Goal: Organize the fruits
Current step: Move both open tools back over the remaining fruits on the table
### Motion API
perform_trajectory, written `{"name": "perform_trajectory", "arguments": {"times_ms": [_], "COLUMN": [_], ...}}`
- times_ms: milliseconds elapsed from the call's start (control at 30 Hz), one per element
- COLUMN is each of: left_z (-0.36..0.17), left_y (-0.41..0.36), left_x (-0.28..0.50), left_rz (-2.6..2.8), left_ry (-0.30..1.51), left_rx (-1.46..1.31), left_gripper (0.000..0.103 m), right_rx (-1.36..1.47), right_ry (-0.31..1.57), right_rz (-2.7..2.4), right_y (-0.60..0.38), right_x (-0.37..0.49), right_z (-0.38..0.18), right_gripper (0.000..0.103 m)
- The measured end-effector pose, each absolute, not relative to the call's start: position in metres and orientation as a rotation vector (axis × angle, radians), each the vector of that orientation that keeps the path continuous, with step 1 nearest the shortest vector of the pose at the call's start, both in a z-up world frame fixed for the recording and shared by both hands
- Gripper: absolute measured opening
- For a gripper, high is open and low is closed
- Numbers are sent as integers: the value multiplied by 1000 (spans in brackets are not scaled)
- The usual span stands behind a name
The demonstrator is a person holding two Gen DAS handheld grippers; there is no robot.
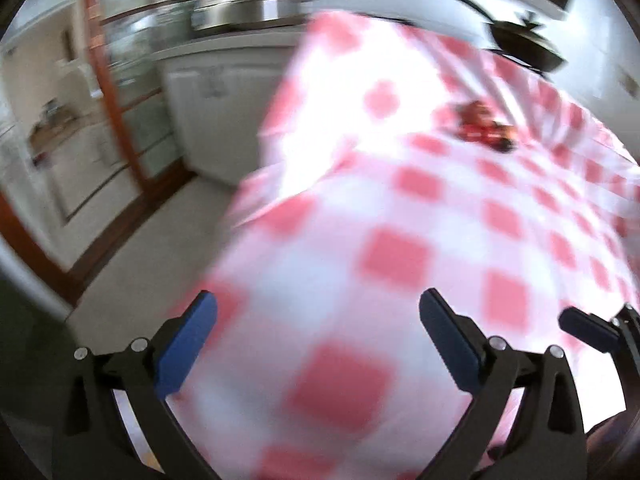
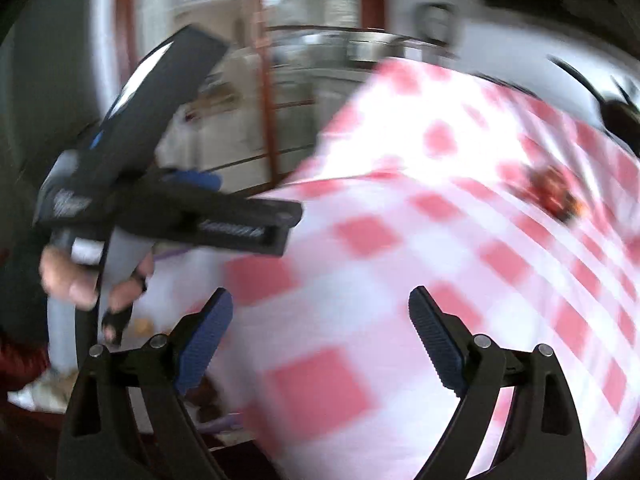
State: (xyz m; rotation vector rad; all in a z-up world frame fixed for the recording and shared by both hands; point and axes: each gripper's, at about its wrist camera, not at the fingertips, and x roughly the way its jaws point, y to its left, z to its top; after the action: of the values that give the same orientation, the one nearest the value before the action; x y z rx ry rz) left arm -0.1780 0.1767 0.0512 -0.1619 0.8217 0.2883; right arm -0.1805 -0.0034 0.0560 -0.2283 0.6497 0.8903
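A small heap of red fruit [image 1: 484, 128] [image 2: 554, 196], too blurred to name, lies far back on a table under a pink-and-white checked cloth [image 1: 400, 256] [image 2: 360, 240]. My left gripper [image 1: 318, 300] hangs open above the cloth's near corner with nothing between its blue pads. My right gripper [image 2: 320, 296] is open too, over the cloth, with nothing in it. In the right wrist view the left gripper [image 2: 250, 132] shows from the side at the left, jaws wide apart, held by a hand [image 2: 72, 280]. One right finger [image 1: 584, 330] pokes in at the left view's right edge.
Both views are smeared. Behind the table a counter carries metal pots [image 1: 248, 8] and a dark pan [image 1: 520, 40]. White cabinets [image 1: 216, 100] and a wood-framed glass door [image 1: 116, 112] stand to the left, with pale floor [image 1: 140, 260] below.
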Motion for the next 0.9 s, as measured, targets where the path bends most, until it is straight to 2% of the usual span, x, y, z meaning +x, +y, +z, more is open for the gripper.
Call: {"name": "perform_trajectory", "arguments": {"times_ms": [233, 433, 767, 833, 900], "left_z": [38, 19, 8, 7, 8], "left_y": [110, 87, 105, 103, 103], "left_x": [-61, 24, 40, 42, 41], "left_rz": [94, 20, -50, -62, -67], "left_ry": [783, 810, 796, 797, 793], "left_rx": [-165, -192, -377, -374, -372], "left_gripper": [101, 101, 101, 101, 101], "right_rx": [-56, 10, -79, -110, -150], "right_ry": [750, 791, 880, 899, 899], "right_rz": [612, 469, 488, 508, 517], "right_y": [-82, -117, -88, -75, -64], "right_x": [-62, 36, 159, 178, 192], "right_z": [42, 24, 1, -2, -4], "right_gripper": [87, 87, 86, 79, 77]}}
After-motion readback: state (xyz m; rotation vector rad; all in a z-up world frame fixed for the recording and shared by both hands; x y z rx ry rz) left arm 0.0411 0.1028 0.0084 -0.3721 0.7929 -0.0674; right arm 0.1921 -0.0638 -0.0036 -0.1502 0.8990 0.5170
